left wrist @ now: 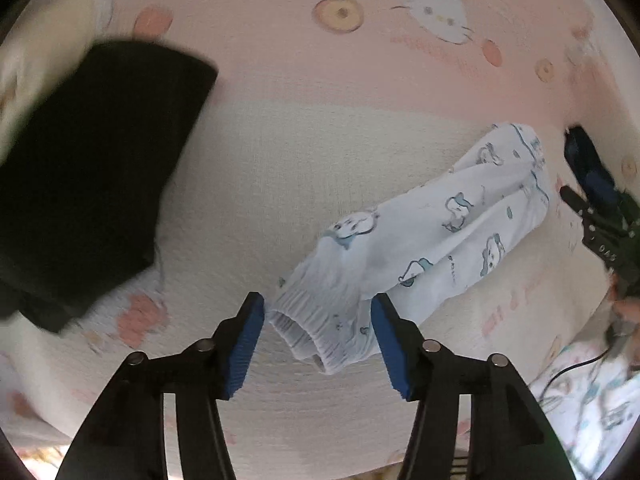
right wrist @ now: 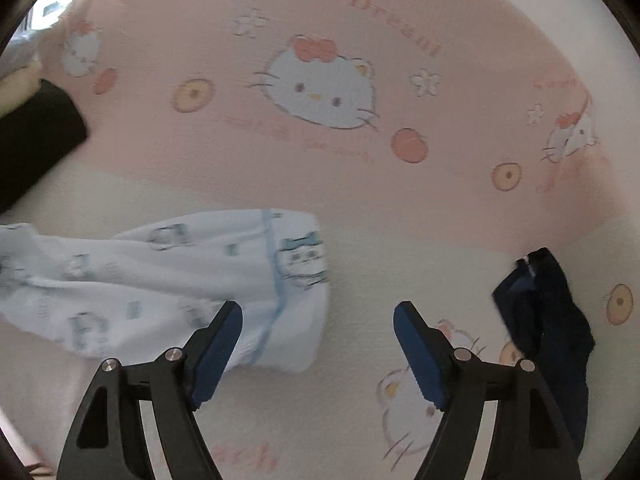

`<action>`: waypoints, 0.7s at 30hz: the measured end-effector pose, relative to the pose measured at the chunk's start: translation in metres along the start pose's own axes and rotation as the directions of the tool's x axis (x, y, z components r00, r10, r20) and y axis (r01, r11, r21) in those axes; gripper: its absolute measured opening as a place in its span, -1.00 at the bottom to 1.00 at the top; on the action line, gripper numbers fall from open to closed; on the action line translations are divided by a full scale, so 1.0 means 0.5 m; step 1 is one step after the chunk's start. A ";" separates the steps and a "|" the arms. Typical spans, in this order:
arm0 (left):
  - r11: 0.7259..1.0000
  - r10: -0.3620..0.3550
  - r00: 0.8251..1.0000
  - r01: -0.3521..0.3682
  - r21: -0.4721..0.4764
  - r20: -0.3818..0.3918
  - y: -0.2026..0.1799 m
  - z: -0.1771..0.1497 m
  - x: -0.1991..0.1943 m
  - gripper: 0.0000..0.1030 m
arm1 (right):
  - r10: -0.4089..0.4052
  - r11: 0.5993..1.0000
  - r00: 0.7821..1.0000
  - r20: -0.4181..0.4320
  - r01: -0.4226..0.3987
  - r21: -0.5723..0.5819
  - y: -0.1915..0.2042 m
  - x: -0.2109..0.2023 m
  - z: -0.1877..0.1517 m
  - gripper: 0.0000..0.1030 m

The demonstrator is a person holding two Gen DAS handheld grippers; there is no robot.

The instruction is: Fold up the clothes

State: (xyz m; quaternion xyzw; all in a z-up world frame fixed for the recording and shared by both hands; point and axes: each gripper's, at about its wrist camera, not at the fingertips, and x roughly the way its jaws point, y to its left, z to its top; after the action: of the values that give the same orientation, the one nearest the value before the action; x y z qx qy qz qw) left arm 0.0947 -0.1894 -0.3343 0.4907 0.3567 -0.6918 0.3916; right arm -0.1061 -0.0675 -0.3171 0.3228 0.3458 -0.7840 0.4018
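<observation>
Pink cartoon bedsheet (right wrist: 320, 208) under both grippers, left (left wrist: 318, 322) and right (right wrist: 318, 332), fingers apart, empty; your long, limp pyjama trousers (left wrist: 424, 236) could unfold when regripped.

Each gripper has two black, angular plastic fingers with cut-out slots, silver round pivot screws on their linkages, and ribbed blue pads on the inner faces: left gripper (left wrist: 317, 307), right gripper (right wrist: 318, 316). A thin black cable (left wrist: 568, 372) trails below the far-right gripper, which carries small white markings.

pyjama trousers (left wrist: 420, 248) on bedsheet (left wrist: 320, 140), black garment (left wrist: 92, 168) left
</observation>
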 end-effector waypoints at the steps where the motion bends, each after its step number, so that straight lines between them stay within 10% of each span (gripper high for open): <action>1: 0.999 0.008 1.000 -0.008 0.035 0.003 -0.008 0.000 -0.006 0.02 | -0.020 1.000 1.000 0.003 0.020 -0.010 0.012 -0.020 -0.010 0.51; 11: 0.934 0.122 0.989 -0.143 0.328 0.082 -0.065 -0.031 -0.030 0.02 | 0.037 0.990 0.999 0.032 -0.041 0.138 0.084 -0.157 -0.042 0.51; 19: 0.787 0.158 0.972 -0.232 0.571 0.177 -0.090 -0.067 -0.047 0.02 | -0.083 0.981 0.991 0.107 0.100 -0.169 0.228 -0.219 -0.062 0.51; 21: 0.794 0.132 0.979 -0.198 0.574 0.155 -0.063 -0.084 -0.058 0.02 | -0.103 0.974 0.991 0.088 0.119 -0.195 0.250 -0.213 -0.066 0.51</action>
State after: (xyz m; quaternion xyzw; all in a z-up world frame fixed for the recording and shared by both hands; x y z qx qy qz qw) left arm 0.0895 -0.1332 -0.3140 0.5790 0.0601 -0.7564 0.2983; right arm 0.0580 -0.0528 -0.2873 0.2303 0.4244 -0.7786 0.4008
